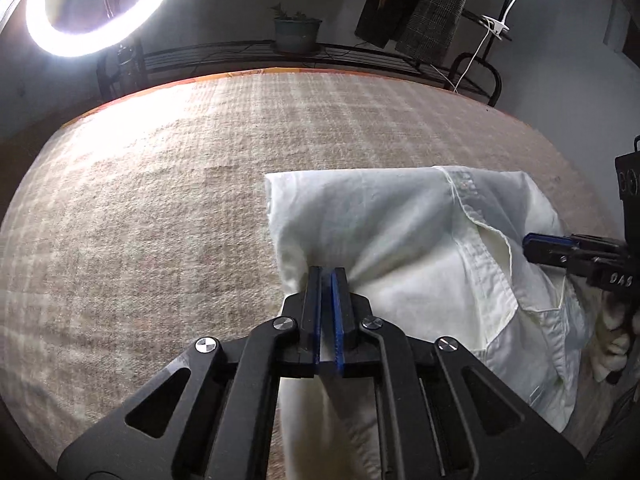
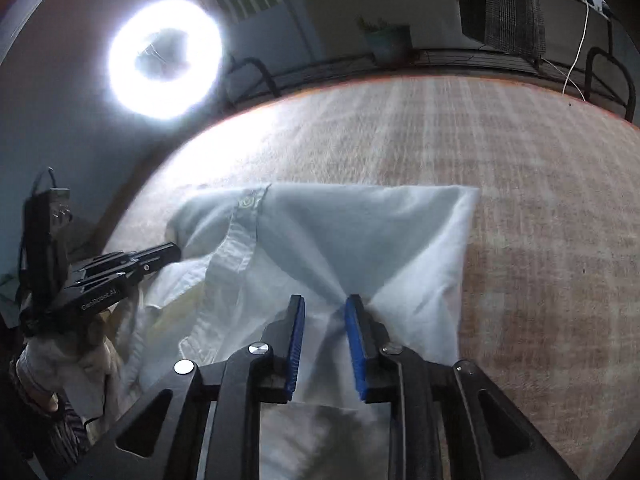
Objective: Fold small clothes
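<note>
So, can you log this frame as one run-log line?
task: fold small clothes | left gripper: shut on white shirt | right gripper: jaws apart, shirt fabric between, grip unclear | surface: plaid blanket

**Around the beige blanket**

A beige checked blanket (image 1: 160, 208) with an orange edge covers the bed. Behind it runs a black metal rail (image 1: 240, 54) bearing a potted plant (image 1: 297, 32). A ring light (image 1: 100, 4) glares at the left; dark garments (image 1: 420, 4) hang beside a white cable (image 1: 476, 56).
</note>
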